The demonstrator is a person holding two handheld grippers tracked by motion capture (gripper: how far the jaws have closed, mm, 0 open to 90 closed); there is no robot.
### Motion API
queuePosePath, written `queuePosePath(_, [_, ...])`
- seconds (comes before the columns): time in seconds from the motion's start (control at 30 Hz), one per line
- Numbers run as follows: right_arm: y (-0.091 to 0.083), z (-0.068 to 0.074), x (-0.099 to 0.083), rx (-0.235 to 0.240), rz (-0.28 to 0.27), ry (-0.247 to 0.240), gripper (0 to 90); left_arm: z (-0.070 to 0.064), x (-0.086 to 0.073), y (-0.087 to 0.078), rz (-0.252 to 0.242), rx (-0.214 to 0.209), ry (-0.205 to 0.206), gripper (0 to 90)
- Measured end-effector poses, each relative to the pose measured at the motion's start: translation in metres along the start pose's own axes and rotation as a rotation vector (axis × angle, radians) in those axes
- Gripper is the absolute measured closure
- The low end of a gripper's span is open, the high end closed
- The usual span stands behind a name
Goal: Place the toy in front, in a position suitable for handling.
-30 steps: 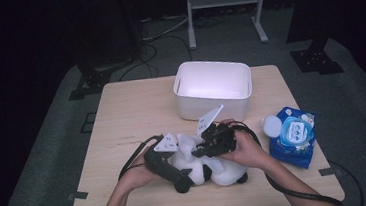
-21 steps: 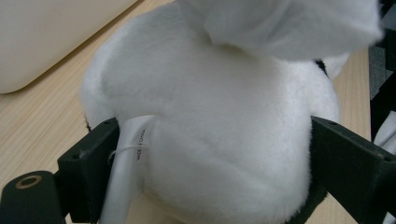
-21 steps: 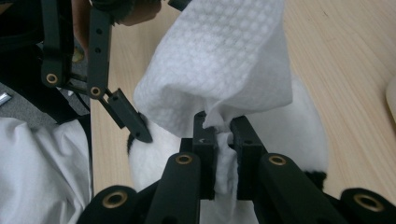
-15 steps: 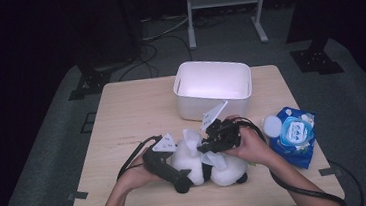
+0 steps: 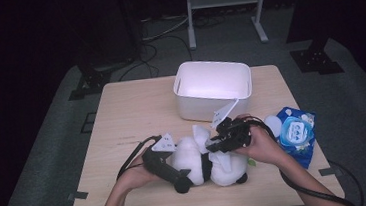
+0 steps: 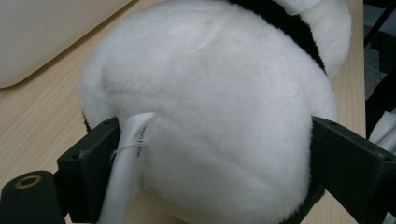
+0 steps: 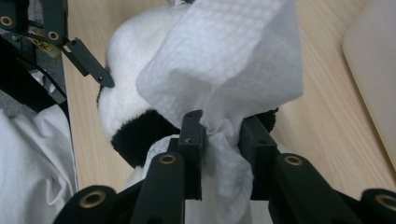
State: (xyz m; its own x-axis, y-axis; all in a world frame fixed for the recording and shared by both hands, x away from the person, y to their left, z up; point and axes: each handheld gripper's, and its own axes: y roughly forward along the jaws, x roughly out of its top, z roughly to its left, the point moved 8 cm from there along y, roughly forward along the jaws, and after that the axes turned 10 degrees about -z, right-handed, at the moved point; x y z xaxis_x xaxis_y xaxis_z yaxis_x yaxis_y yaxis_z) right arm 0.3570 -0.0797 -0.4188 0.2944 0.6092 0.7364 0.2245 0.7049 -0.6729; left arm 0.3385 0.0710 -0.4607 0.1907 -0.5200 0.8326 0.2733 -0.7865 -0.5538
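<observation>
Right gripper lowered, wipe pinched (panda clamped left)

Sewn-in tag on plush panda: print too small, unreadable.

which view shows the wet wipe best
The right gripper view: the wet wipe sits close up, embossed texture clear, bunched between the right tool jaws over the plush panda. The high view shows it as a small white scrap by that tool. The left gripper view shows the panda's white body clamped instead.
</observation>
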Motion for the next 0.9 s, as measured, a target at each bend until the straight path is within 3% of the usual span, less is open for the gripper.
queuePosePath(0.63, [-0.014,0.01,0.015,0.032,-0.04,-0.052,59.9,0.0,0.0,0.0,0.004,-0.003,-0.001,8.5])
queuePosePath(0.9, [-0.005,0.02,0.017,0.057,-0.025,-0.081,67.6,-0.001,0.001,0.0,0.004,0.0,0.002,8.5])
